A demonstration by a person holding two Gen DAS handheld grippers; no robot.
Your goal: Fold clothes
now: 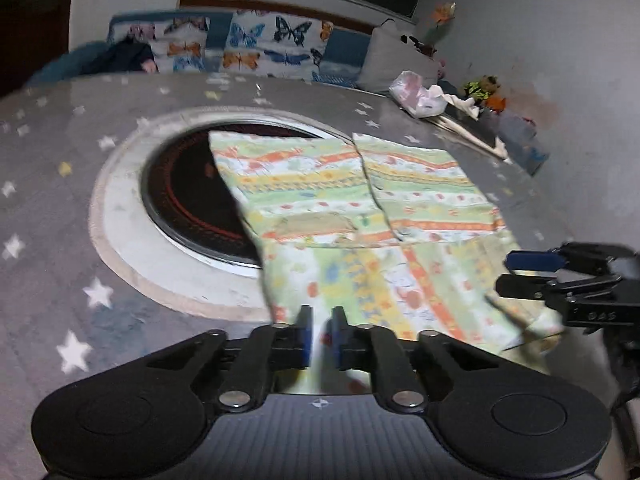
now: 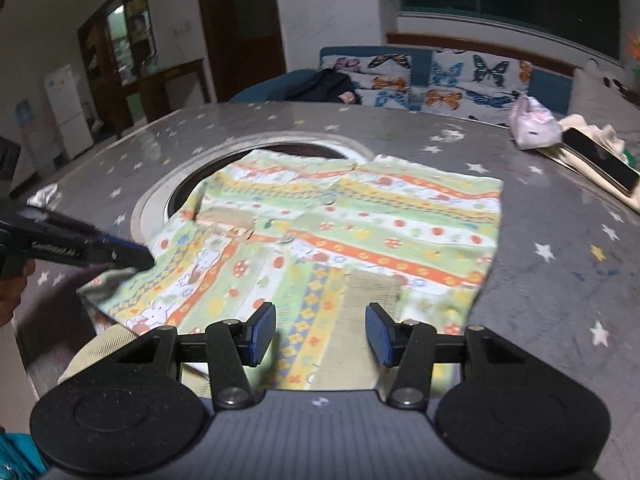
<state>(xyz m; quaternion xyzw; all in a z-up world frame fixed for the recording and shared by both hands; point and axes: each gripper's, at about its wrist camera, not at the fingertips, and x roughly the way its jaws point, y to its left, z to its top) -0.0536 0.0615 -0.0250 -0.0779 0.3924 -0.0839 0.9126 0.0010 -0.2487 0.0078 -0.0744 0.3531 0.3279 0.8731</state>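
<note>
Garment: a striped, printed piece of clothing (image 2: 320, 232) lies flat on the grey star-pattern worktop (image 2: 560, 240), partly over the round dark hob (image 1: 188, 196) set in its middle. The far part is already doubled over, so I judge that one fold is done.
Left gripper (image 1: 321, 332): at 6 o'clock in the left wrist view, its fingers are close together on the near-left edge of the cloth. The picture is blurred here, but cloth seems pinched between them, probably to lift this edge for the next fold.
Right gripper (image 2: 320, 332): at 6 o'clock in the right wrist view, fingers apart above the near hem, pressing nothing. I judge it waits to take the hem on its side.
Risk: the cloth over the hob recess can sag there and spoil the fold.
Other things: a pink bag (image 2: 532, 124) at 2 o'clock, well apart from the garment.
</note>
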